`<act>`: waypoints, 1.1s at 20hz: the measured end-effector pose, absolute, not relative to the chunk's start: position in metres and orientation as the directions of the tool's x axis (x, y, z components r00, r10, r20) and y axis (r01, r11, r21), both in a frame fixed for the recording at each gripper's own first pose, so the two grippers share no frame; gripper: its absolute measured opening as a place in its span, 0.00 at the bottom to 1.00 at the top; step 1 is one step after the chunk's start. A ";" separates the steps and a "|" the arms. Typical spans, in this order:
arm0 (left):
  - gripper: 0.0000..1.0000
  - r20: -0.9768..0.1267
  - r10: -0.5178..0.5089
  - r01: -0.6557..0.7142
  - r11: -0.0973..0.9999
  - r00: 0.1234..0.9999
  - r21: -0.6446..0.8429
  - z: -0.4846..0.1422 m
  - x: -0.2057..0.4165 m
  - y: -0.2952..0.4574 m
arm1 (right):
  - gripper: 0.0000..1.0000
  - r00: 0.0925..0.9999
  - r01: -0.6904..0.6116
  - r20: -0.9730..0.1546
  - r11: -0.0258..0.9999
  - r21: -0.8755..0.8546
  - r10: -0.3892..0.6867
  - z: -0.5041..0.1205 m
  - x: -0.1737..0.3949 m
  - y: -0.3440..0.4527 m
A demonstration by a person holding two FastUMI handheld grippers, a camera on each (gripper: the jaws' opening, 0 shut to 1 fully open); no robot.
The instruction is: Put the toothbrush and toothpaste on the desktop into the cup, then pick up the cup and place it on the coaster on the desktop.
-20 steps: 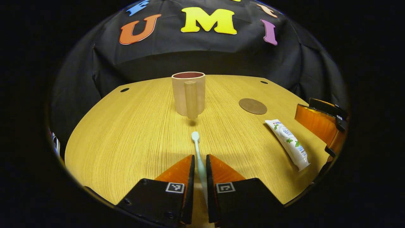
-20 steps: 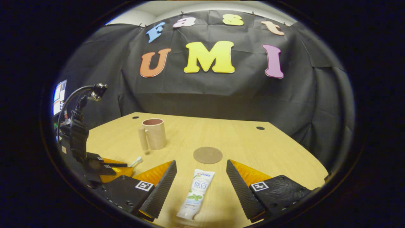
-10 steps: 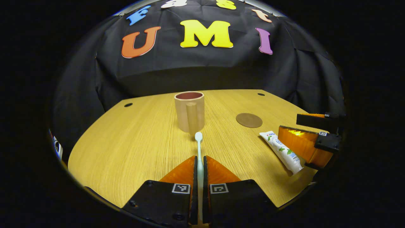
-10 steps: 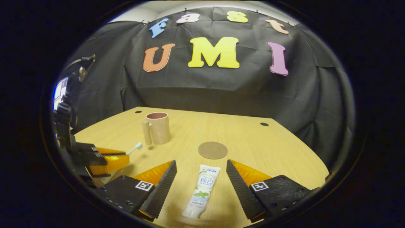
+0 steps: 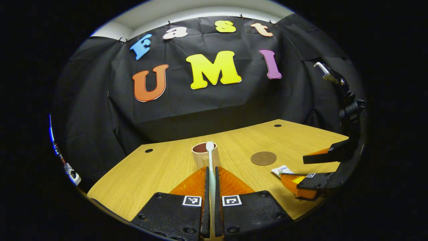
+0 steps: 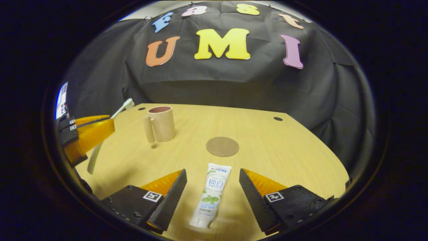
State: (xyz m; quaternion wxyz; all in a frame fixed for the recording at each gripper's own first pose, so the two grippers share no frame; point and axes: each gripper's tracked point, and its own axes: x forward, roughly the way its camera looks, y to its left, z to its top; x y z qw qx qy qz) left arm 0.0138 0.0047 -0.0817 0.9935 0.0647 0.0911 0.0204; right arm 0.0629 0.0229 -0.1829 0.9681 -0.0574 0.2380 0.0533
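Wooden desktop (image 6: 274, 150), black cloth wall (image 6: 214, 87)

In the right gripper view, the toothpaste (image 6: 211, 197) lies on the table (image 6: 287, 150) between the spread fingers of the right gripper (image 6: 211, 192). The coaster (image 6: 222, 146) lies just beyond it. The cup (image 6: 162, 123) stands farther back to the left. The left gripper (image 6: 88, 132), at the left edge, holds the toothbrush (image 6: 107, 129) off the table, head tilted up toward the cup.
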 end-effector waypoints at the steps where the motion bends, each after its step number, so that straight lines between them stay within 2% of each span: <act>1: 0.08 -0.170 0.053 -0.032 0.992 0.984 0.122 -0.078 0.015 0.004 | 0.97 0.868 -0.132 -0.491 0.987 -0.090 0.071 -0.189 0.062 0.023; 6: 0.08 -0.116 0.051 -0.040 0.995 0.992 0.092 -0.050 0.019 0.000 | 0.95 0.828 -0.126 -0.558 0.988 -0.083 0.059 -0.209 0.064 0.022; 10: 0.08 -0.017 0.095 -0.091 0.984 0.995 0.156 -0.011 0.023 0.012 | 0.90 0.815 -0.123 -0.576 0.991 -0.057 0.068 -0.212 0.066 0.023; 14: 0.07 -0.021 0.102 -0.098 0.988 0.995 0.121 -0.006 0.029 0.013 | 0.86 0.799 -0.127 -0.597 0.991 -0.052 0.071 -0.220 0.067 0.025; 17: 0.08 -0.048 0.099 -0.094 0.992 0.994 0.090 -0.005 0.033 0.018 | 0.76 0.787 -0.121 -0.612 0.992 -0.025 0.081 -0.223 0.067 0.027; 22: 0.07 0.020 0.132 -0.134 0.985 0.991 0.113 0.027 0.045 0.032 | 0.55 0.772 -0.099 -0.628 0.995 0.027 0.094 -0.226 0.071 0.023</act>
